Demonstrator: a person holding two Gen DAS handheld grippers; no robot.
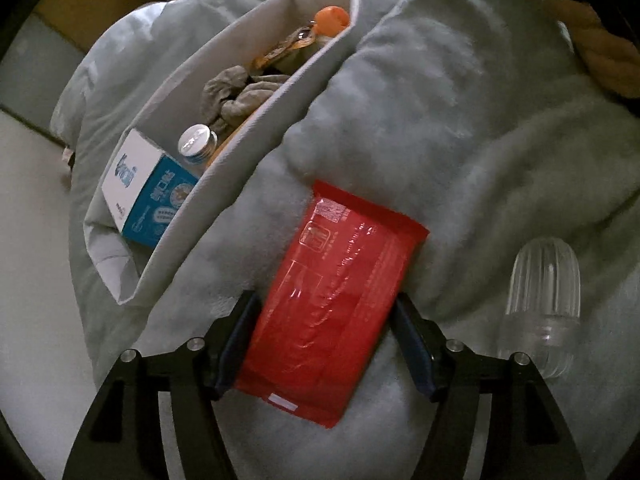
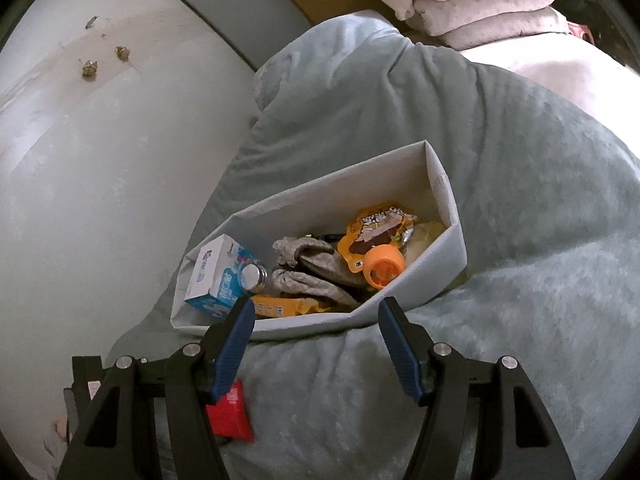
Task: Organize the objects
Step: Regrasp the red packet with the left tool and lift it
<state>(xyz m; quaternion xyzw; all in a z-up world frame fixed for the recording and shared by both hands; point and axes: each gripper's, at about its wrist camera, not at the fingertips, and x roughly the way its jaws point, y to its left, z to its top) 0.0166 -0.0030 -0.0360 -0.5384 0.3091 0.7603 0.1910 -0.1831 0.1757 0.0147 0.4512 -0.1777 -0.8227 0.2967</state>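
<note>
Here your left gripper (image 1: 326, 340) clamps the glossy red pack (image 1: 332, 304), its long axis running away along the fingers, on the plush blanket (image 1: 460, 128) beside the bin (image 1: 276, 120); your right gripper (image 2: 316, 344) gapes wide.

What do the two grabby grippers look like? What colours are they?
Both look alike. The left gripper and right gripper each have black angular plastic arms with triangular cut-outs, round silver bolts at the joints, and two flat dark blue fingers with ridged faces. No cables, markings or sleeves show.
</note>
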